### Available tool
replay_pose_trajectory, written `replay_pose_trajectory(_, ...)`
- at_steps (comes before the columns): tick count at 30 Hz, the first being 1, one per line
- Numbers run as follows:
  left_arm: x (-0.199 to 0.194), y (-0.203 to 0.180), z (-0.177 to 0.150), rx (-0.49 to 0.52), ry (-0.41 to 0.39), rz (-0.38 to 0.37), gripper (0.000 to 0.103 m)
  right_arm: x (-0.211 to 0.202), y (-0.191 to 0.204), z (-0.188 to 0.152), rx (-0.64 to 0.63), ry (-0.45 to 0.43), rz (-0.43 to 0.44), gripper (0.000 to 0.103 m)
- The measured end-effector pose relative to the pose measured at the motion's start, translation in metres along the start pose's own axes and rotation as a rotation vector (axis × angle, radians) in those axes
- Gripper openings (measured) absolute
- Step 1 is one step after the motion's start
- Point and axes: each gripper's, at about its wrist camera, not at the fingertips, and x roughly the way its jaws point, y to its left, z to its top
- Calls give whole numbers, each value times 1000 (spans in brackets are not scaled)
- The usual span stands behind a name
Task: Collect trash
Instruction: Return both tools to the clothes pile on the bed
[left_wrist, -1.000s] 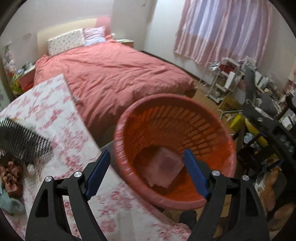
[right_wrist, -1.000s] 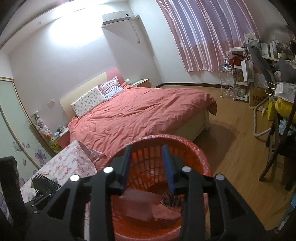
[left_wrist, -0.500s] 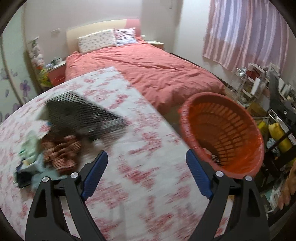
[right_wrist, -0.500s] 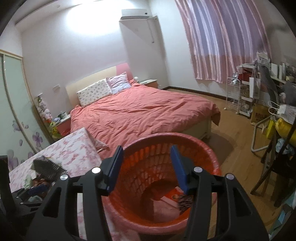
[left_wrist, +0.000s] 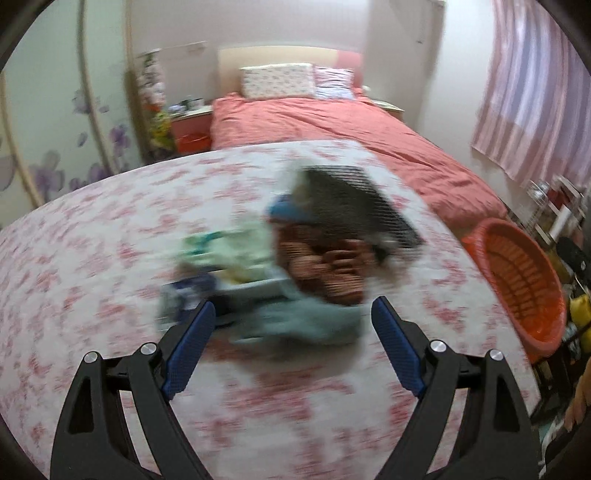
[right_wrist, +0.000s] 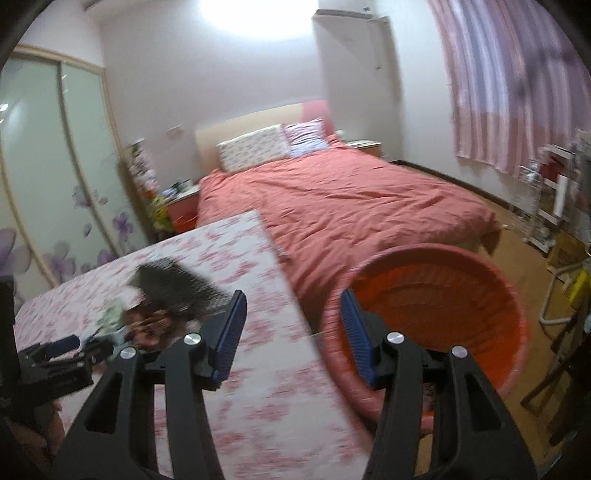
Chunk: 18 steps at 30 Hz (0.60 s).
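A blurred heap of trash (left_wrist: 295, 266) lies on the floral-clothed table (left_wrist: 92, 258): a black mesh piece (left_wrist: 354, 199), a brown wrapper (left_wrist: 325, 262), and pale green and blue-grey packets. My left gripper (left_wrist: 293, 303) hovers just in front of the heap, open wide, with nothing gripped. The orange slatted basket (left_wrist: 517, 280) stands off the table's right edge. In the right wrist view my right gripper (right_wrist: 292, 295) is open and empty, above the gap between the table (right_wrist: 258, 387) and the basket (right_wrist: 443, 295). The trash heap (right_wrist: 159, 317) lies to its left, with the left gripper (right_wrist: 55, 354) beside it.
A bed with a salmon cover (right_wrist: 351, 206) stands behind the table and basket. A mirrored wardrobe (right_wrist: 55, 166) fills the left wall. A striped curtain (right_wrist: 517, 92), a wire rack (right_wrist: 543, 206) and clutter line the right side, with wooden floor between.
Both views have swung left, away from the basket and toward the table. The left gripper now faces the trash heap instead of the basket. The right jaws have widened.
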Motion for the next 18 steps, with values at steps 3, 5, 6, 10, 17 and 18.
replay_pose_trajectory(3,-2,29,-4,-42,-2,39,86,10,35,-5,-48,36,57,52)
replay_pose_trajectory(5,-4,48,-7,-72,-5,63,86,17,57,-12,-80,67,101,52)
replay_pose_trajectory(6,-4,57,-9,-85,-5,75,86,22,68,-15,-94,85,122,52)
replay_pose_trajectory(10,-6,84,-17,-123,1,96,86,37,112,-28,-171,146,198,46)
replay_pose_trajectory(17,-10,115,-26,-156,0,101,86,59,164,-48,-279,223,267,46)
replay_pose_trajectory(18,-9,118,-27,-162,2,98,86,62,169,-50,-285,234,272,46)
